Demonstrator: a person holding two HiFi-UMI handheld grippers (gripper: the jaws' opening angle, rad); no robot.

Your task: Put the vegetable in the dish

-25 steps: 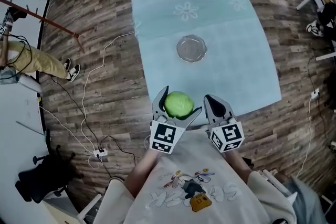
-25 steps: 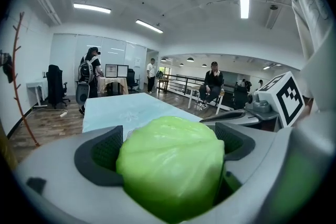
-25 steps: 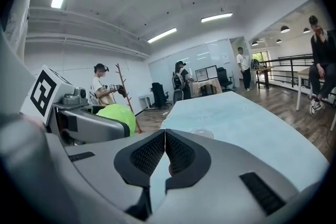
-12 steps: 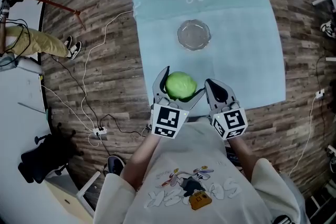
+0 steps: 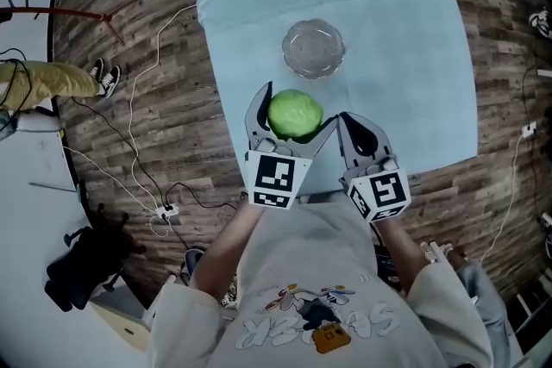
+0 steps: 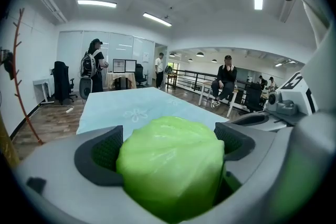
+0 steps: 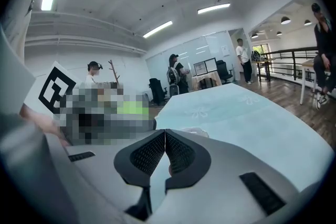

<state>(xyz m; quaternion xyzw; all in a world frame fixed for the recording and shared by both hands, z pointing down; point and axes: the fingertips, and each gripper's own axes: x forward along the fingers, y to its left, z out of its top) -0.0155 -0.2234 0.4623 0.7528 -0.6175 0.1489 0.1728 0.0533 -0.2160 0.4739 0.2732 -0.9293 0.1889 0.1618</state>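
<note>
One cabbage (image 5: 295, 114) over blue table (image 5: 405, 73), wood floor (image 5: 155, 56)

My head camera looks steeply down on the table (image 5: 414, 99), the left gripper (image 5: 297, 106) and the right gripper (image 5: 345, 121). Each gripper camera rides close behind its own jaws, facing level across the room (both share the table with the head view).

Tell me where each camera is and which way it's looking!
Head view: on the person's head, looking steeply down at the table, dish, left gripper and right gripper; shirt and forearms show.
Left gripper view: on the left gripper, looking along jaws shut on the cabbage, across the table.
Right gripper view: on the right gripper, looking along shut, empty jaws, across the table.
Shared: both gripper views show the blue table.
</note>
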